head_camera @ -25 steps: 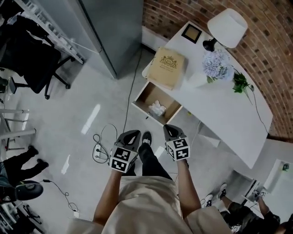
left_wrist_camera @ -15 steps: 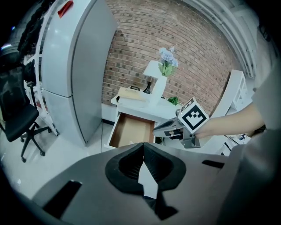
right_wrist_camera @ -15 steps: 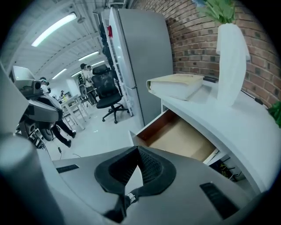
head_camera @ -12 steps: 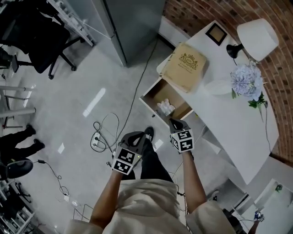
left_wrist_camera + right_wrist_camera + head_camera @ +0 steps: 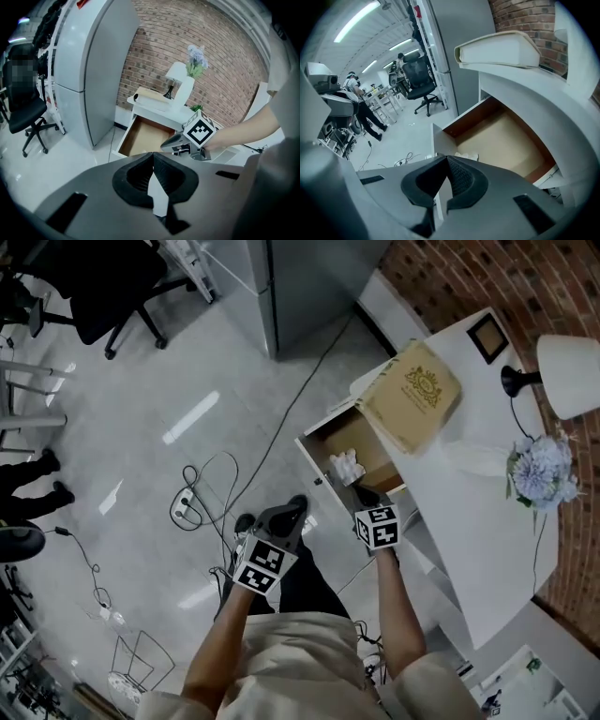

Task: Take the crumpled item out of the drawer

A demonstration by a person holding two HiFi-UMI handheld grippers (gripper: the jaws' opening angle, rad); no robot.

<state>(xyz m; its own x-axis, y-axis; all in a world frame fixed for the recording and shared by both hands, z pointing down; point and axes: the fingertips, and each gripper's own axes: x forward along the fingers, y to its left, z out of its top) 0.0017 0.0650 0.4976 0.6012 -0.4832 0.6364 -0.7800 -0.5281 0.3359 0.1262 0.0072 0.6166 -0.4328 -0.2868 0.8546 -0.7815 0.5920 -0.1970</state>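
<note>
The white desk's drawer [image 5: 323,457] stands pulled open, and the crumpled white item [image 5: 345,465] lies in it near the front. My right gripper [image 5: 365,494] is shut and empty, pointing down just in front of the drawer's near corner. In the right gripper view the crumpled item [image 5: 468,156] peeks out just past my shut right gripper [image 5: 446,159], with the drawer's [image 5: 506,136] brown floor beyond. My left gripper [image 5: 281,517] hangs lower left over the floor, shut and empty. In the left gripper view, my left gripper [image 5: 153,155] faces the drawer [image 5: 143,136], and the right gripper [image 5: 165,145] shows ahead.
A tan book [image 5: 412,395] overhangs the desk [image 5: 469,521] right above the drawer. A lamp [image 5: 567,376] and flowers [image 5: 542,470] stand farther along. Cables and a power strip [image 5: 192,507] lie on the floor to the left. A grey cabinet [image 5: 300,277] and office chair [image 5: 112,287] stand behind.
Both grippers have sunk lower. The right one has come closer to the drawer's front corner. The head view has swung, so the desk sits farther right.
</note>
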